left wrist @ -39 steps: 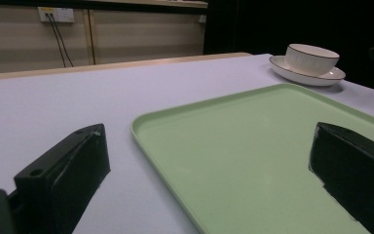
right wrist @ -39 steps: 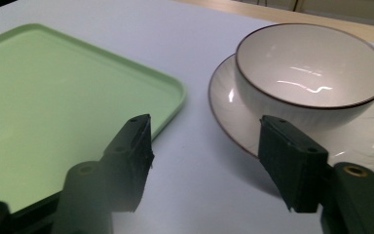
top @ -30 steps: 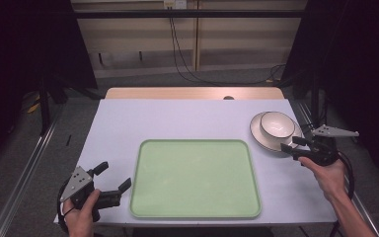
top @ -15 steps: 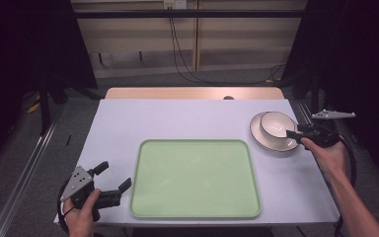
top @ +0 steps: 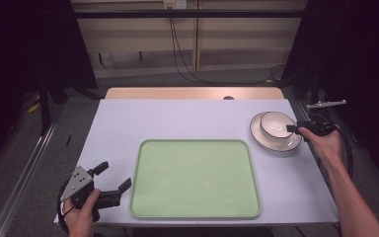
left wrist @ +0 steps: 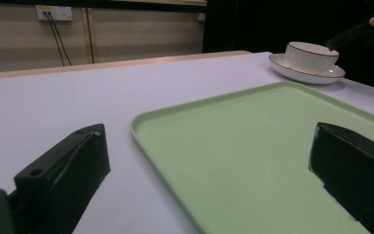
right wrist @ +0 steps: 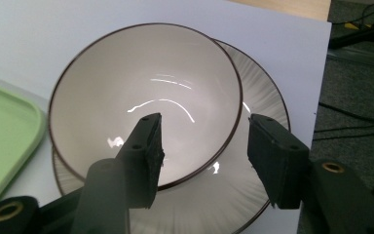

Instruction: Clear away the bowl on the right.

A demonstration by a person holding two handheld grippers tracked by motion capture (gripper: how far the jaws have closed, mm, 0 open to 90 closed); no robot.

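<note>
A white bowl (top: 275,123) with a dark rim stands on a white plate (top: 281,143) at the table's right side. My right gripper (top: 292,128) is open at the bowl's right rim. In the right gripper view the gripper (right wrist: 204,141) straddles the rim of the bowl (right wrist: 141,83): one jaw is over the inside, the other outside over the plate (right wrist: 268,107). An empty green tray (top: 195,177) lies mid-table. My left gripper (top: 115,175) rests open at the tray's front left corner, with the tray (left wrist: 272,146) between and beyond its jaws and nothing held.
The table (top: 177,118) has a pale lilac top with a wooden strip at the back. Cables hang by the back wall (top: 177,49). The floor drops away past the right table edge (right wrist: 360,97).
My right gripper has moved away from me and slightly left, from beside the plate to the bowl's rim. The left gripper, tray, bowl and plate have stayed put.
</note>
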